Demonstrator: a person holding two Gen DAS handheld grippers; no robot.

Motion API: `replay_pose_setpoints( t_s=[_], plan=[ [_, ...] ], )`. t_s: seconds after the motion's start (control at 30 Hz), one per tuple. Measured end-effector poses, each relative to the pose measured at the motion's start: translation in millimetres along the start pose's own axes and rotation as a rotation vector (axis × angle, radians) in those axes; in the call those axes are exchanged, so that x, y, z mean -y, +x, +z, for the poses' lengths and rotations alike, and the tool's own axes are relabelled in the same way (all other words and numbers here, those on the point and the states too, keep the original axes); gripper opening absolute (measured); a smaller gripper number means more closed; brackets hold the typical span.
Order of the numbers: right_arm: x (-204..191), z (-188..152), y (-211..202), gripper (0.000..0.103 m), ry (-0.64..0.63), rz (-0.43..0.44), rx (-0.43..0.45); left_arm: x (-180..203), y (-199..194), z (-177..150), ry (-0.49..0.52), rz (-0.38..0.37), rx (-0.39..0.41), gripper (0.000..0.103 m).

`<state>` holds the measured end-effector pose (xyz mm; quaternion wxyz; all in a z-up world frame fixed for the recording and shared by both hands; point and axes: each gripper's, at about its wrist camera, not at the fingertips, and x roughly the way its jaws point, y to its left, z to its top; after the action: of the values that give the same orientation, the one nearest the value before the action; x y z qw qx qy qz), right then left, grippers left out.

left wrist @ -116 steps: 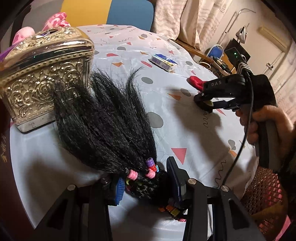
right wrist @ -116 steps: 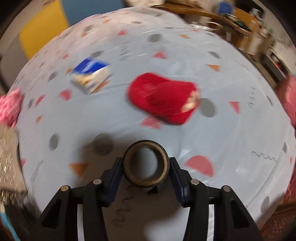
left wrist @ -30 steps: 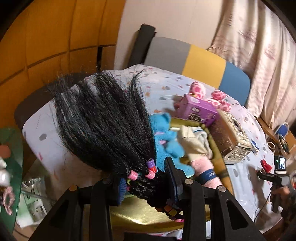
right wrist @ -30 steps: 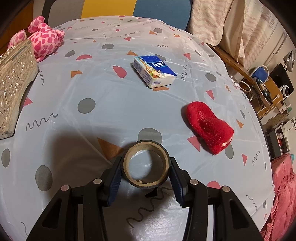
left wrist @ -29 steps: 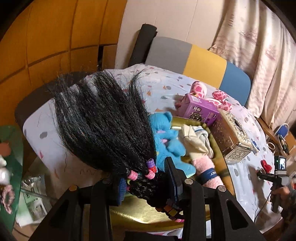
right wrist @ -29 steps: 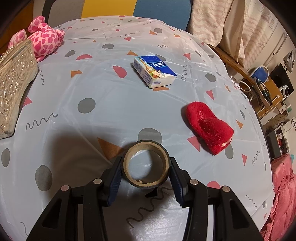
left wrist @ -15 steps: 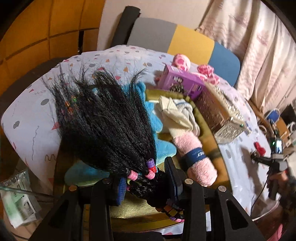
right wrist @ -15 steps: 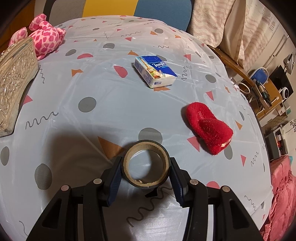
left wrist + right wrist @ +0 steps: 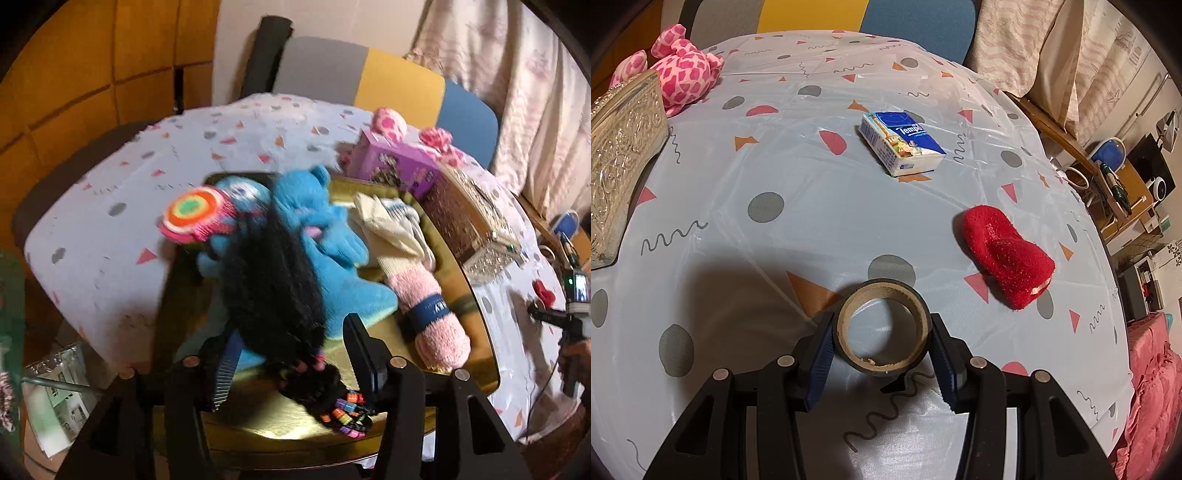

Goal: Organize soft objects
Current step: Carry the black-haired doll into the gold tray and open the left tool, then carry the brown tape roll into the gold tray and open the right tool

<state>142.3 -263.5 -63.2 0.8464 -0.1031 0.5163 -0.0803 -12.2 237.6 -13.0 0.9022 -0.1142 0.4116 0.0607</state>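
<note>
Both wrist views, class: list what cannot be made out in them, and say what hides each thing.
- Black-haired doll, left wrist view: motion blur; face unreadable, contact with the opening jaws of the left gripper unclear.
- Blue plush toy, same view: partly hidden by the doll's hair.
- Gold tray: near rim hidden behind the gripper.
- Ornate metal box, right wrist view: cut off by the left edge.

A black long-haired wig with coloured beads at its braided end (image 9: 280,291) lies blurred across a blue plush toy (image 9: 328,243) in the gold tray (image 9: 476,317), beside a cream and pink fuzzy sock with a navy band (image 9: 417,280). On the patterned tablecloth, well apart from these, a red fuzzy sock (image 9: 1008,254) lies flat, and a pink spotted plush toy (image 9: 683,74) sits at the far edge.
</note>
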Motion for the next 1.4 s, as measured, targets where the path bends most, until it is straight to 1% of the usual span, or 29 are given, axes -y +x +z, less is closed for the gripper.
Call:
replay_pose_setpoints(
  t_s=[0.1, 0.13, 0.17, 0.3, 0.4, 0.47, 0.57, 0.8, 0.97, 1.03, 1.2, 1.3, 1.4],
  plan=[
    [0, 0, 0, 0.049, -0.002, -0.001, 0.0, -2, 0, 2, 0.0, 0.057, 0.014, 0.053],
    [0, 0, 0, 0.049, -0.002, -0.001, 0.0, -2, 1, 1, 0.008, 0.079, 0.013, 0.047],
    [0, 0, 0, 0.049, -0.003, -0.002, 0.0, -1, 2, 1, 0.012, 0.094, 0.012, 0.045],
    [-2, 1, -1, 0.048, -0.016, -0.012, 0.002, 1, 2, 1, -0.005, 0.119, 0.018, 0.045],
    [-3, 1, -1, 0.048, -0.024, -0.017, 0.004, 9, -5, 4, -0.001, 0.111, 0.052, 0.048],
    [-3, 1, 0, 0.048, -0.022, -0.016, 0.004, 16, -11, 7, 0.004, 0.11, 0.081, 0.054],
    [-3, 1, 0, 0.048, -0.016, -0.012, 0.003, 25, -19, 12, 0.021, 0.102, 0.108, 0.059],
    [-3, -1, 0, 0.048, -0.003, 0.0, -0.009, 44, -29, 13, 0.072, 0.102, 0.149, 0.062],
    [-5, 0, -5, 0.048, 0.011, 0.038, -0.048, 50, -29, 10, 0.091, 0.084, 0.152, 0.066],
    [-9, -2, -9, 0.048, 0.024, 0.087, -0.065, 50, -27, 8, 0.088, 0.08, 0.148, 0.067],
    [-35, -8, -21, 0.048, -0.022, 0.15, -0.083, 50, -26, 5, 0.085, 0.073, 0.146, 0.069],
    [-52, -14, -32, 0.048, -0.037, 0.219, -0.095, 47, -24, 4, 0.077, 0.07, 0.14, 0.071],
    [-67, -21, -46, 0.048, -0.058, 0.267, -0.074, 45, -21, 3, 0.071, 0.068, 0.133, 0.071]
  ],
)
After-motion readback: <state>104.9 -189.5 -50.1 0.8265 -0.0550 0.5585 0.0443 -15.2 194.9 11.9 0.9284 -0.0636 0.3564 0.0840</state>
